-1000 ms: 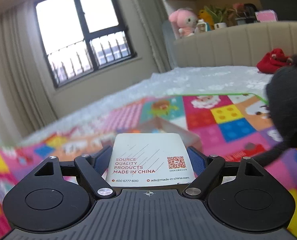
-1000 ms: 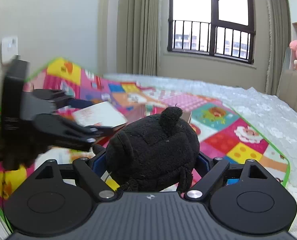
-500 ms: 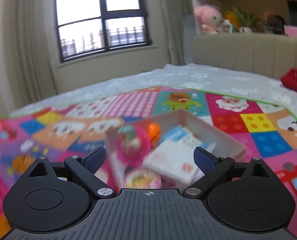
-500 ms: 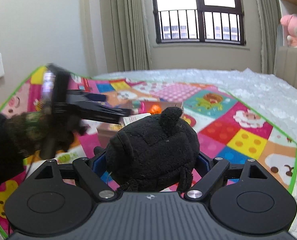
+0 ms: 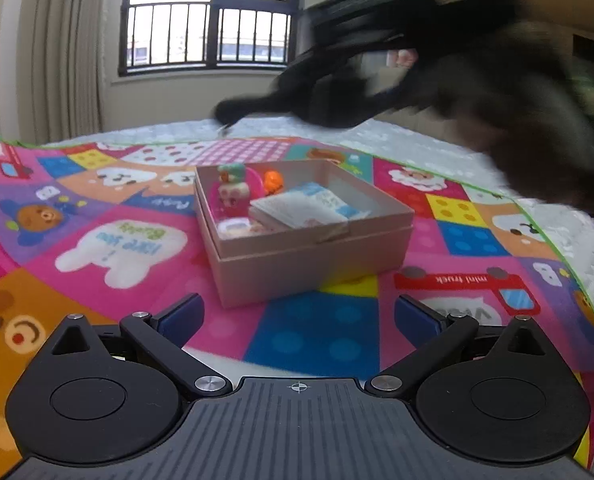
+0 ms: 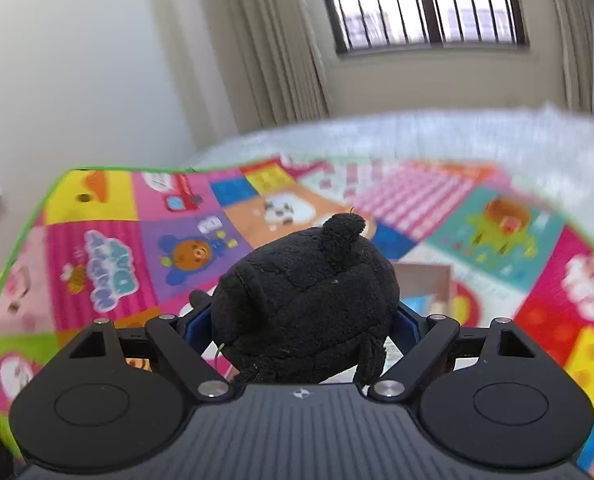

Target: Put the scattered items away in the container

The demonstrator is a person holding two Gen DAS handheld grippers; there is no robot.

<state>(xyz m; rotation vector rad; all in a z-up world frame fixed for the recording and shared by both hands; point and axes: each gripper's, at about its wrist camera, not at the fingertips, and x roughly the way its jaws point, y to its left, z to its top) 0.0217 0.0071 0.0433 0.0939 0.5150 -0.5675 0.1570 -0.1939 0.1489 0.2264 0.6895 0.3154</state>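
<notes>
Black plush toy (image 6: 305,304) is clamped in the right gripper (image 6: 303,320), heading for the pink box (image 5: 313,256) on the play mat (image 5: 97,240). Left gripper (image 5: 297,316) is opening, nothing between its jaws. Box is crowded: drop at the far-right gap, clear of the walls.

Your light is daylight from the window (image 5: 209,20), blown out white at top centre in both views. Heavy motion blur smears the dark shape upper right in the left view and the play mat (image 6: 497,216) right side in the right view. Fisheye bends edges, corners vignetted.
</notes>
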